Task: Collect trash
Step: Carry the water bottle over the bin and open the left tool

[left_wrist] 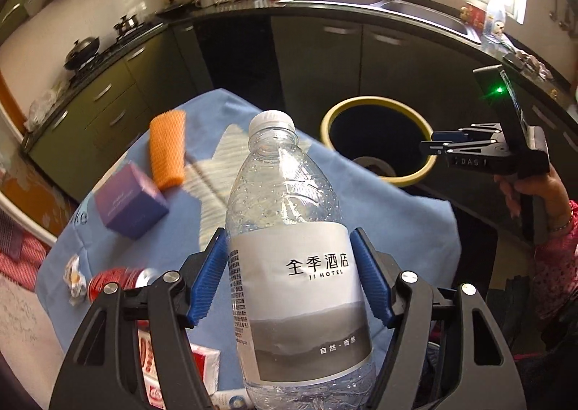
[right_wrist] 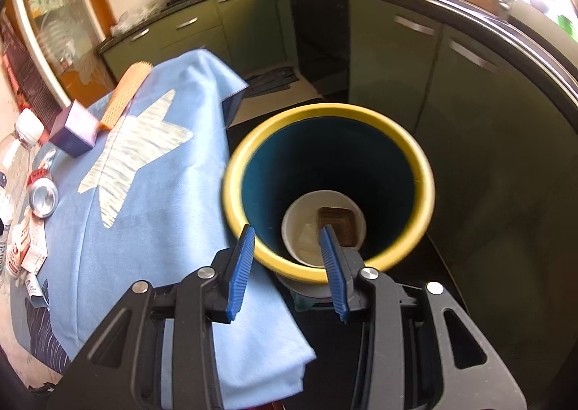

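Gripper [left_wrist: 289, 272] around clear ribbed bottle [left_wrist: 285, 193]

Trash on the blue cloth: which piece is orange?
The netted foam sleeve, lying at the cloth's far edge. The box beside it is purple, and the crushed can is red.

One clear plastic water bottle [left_wrist: 289, 265] with a white cap. One yellow-rimmed trash bin [right_wrist: 327, 189], which held one white bowl [right_wrist: 307, 225] and one brown tray [right_wrist: 337, 224]. On the blue star-patterned cloth [right_wrist: 162, 211]: one orange foam net sleeve [left_wrist: 168, 151], one purple box [left_wrist: 132, 206], one crushed red can [left_wrist: 119, 280], one crumpled wrapper [left_wrist: 74, 280], one red-and-white carton [left_wrist: 202, 366]. Two grippers.
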The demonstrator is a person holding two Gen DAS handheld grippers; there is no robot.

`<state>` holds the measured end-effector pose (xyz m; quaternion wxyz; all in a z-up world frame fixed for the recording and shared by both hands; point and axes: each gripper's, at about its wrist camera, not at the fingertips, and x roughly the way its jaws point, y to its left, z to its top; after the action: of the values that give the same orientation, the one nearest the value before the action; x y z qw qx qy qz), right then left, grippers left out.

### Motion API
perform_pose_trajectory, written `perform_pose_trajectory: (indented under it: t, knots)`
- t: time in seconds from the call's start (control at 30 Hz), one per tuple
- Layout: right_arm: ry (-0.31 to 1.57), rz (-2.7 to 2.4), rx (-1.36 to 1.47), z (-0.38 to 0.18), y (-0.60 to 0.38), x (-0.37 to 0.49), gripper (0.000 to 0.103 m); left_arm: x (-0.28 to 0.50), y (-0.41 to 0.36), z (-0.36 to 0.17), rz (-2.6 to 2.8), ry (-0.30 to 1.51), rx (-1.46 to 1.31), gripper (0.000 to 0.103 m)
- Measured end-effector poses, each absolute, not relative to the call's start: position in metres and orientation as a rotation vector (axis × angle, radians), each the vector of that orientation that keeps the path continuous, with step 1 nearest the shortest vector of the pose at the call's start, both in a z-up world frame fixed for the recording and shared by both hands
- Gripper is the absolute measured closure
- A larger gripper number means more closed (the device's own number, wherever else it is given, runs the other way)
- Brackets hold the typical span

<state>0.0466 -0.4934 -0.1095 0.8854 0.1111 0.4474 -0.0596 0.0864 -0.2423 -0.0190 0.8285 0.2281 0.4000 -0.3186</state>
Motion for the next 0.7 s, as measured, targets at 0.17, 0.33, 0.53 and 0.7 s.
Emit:
perform_pose_trajectory:
  t: [0.17,0.33,0.53,0.7]
  knots:
    - [0.902,-0.189,0.286,-0.108,-0.525,0.024,0.067,0.090,-0.294,-0.015,-0.754,0.837,0.525,0.035]
    - [0.886,-0.243,0.347,-0.113,-0.555,0.003,0.067,0.105,-0.363,-0.024,-0.859,0.884,0.552,0.035]
    - [0.896,-0.287,0.402,-0.126,-0.581,-0.013,0.067,0.135,-0.439,-0.045,-0.935,0.947,0.573,0.035]
    - [0.908,-0.307,0.437,-0.137,-0.594,-0.020,0.066,0.162,-0.490,-0.062,-0.925,0.952,0.584,0.034]
